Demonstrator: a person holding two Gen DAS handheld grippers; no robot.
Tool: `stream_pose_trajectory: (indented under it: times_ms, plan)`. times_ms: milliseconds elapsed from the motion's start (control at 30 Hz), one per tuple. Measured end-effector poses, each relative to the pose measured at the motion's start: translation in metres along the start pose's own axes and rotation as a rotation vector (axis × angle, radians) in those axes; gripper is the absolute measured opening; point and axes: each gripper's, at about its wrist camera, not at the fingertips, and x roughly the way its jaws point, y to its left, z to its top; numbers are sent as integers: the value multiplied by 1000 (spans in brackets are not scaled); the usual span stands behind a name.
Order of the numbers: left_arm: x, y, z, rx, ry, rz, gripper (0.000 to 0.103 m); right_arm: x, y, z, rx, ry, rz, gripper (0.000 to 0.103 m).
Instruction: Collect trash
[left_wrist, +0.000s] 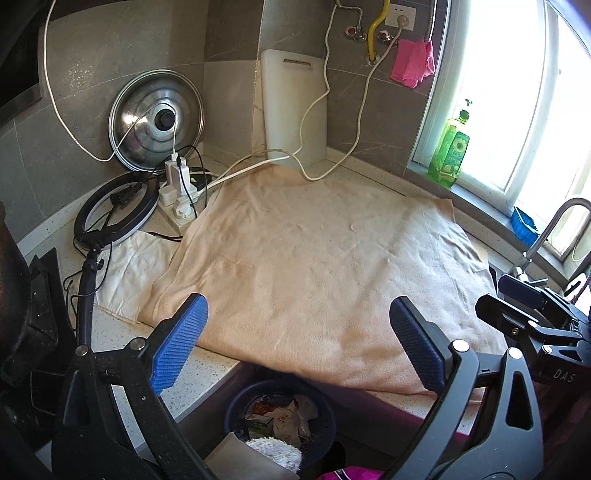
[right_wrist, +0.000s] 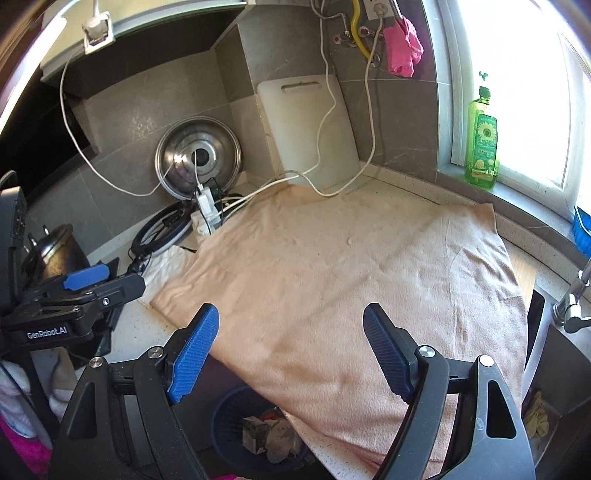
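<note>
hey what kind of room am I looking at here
Most likely a home kitchen counter by a window. A white cutting board and a steel pot lid lean against the tiled wall, a green dish soap bottle stands on the sill, and a faucet shows at the right.

Trash-filled bin (right_wrist: 258, 428) below towel-draped counter (right_wrist: 125, 332)

Left gripper (left_wrist: 297, 341): matte black speckled frame, ribbed blue rubber finger pads (left_wrist: 176, 341), silver round screws at the pivots. Right gripper (right_wrist: 290, 352): same build; white "GenRobot.AI" lettering shows on the left unit at frame left, "DAS" at right.
</note>
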Motion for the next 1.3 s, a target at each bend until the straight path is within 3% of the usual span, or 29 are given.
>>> stream_pose_trajectory:
  times_ms: [467,1300]
  plan:
    - [13,-14,11,-3,9,-4,102,6,-13,12,33,-1,45,81]
    - [17,-13,15,-11,14,-6,102,17,-20,16,64,14,43,81]
